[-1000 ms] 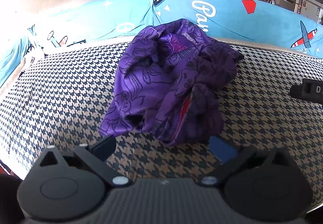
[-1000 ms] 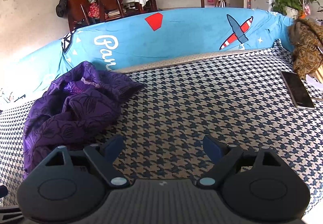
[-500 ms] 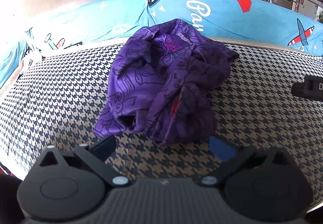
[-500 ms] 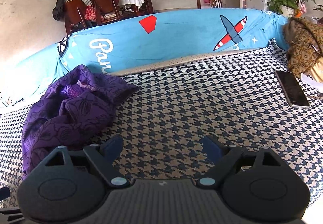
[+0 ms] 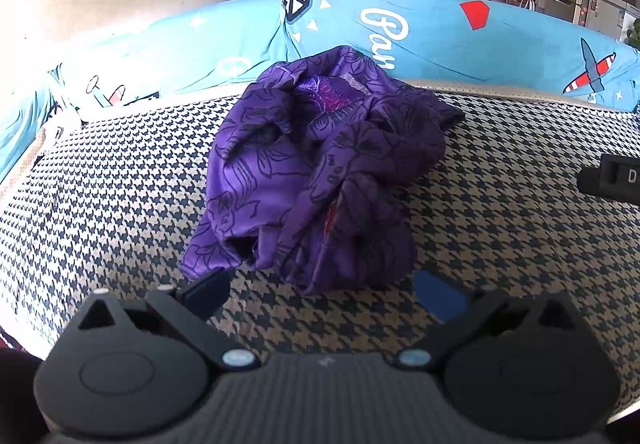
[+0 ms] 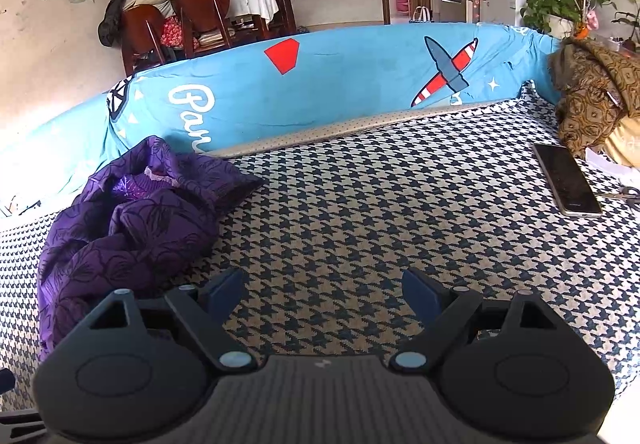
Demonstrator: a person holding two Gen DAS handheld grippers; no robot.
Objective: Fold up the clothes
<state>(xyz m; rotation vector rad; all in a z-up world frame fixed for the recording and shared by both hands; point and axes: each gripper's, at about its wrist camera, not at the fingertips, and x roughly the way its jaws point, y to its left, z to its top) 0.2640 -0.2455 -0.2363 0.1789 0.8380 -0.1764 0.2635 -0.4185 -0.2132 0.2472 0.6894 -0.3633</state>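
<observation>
The purple garment lies crumpled in a heap on the houndstooth seat cover, its far edge against the blue backrest cover. The left gripper hovers just in front of the heap, jaws spread, nothing between them. The right gripper is over bare seat cover, jaws spread and empty, garment to its left. A phone lies far right.
</observation>
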